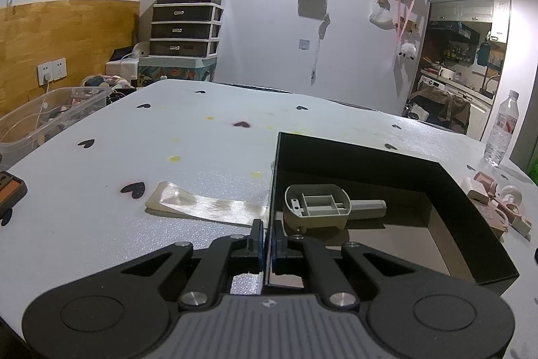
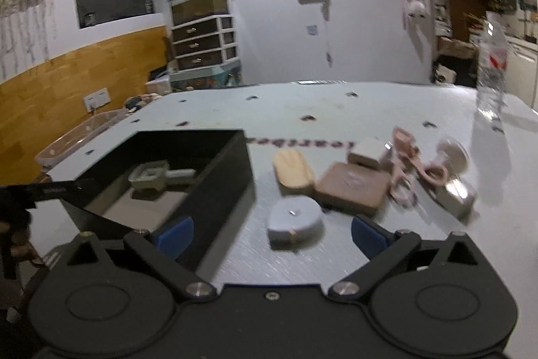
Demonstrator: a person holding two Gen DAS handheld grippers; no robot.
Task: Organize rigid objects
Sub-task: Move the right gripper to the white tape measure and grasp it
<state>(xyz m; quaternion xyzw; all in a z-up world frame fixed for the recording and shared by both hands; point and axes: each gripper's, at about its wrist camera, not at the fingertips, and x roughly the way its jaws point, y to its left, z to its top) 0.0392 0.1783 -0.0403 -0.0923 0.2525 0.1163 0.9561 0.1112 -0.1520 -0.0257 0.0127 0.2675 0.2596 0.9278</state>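
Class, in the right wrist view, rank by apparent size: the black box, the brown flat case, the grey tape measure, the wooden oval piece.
1. black box
2. brown flat case
3. grey tape measure and wooden oval piece look alike; the tape measure sits nearer, so unranked.

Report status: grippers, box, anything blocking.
Left gripper shut on black box wall. Right gripper open over grey tape measure. Grey part already boxed. Nothing blocking.

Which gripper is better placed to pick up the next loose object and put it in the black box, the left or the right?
The right. The right gripper is open, with the grey tape measure just ahead between its fingers. The left gripper is shut on the wall of the black box, apparently steadying it.
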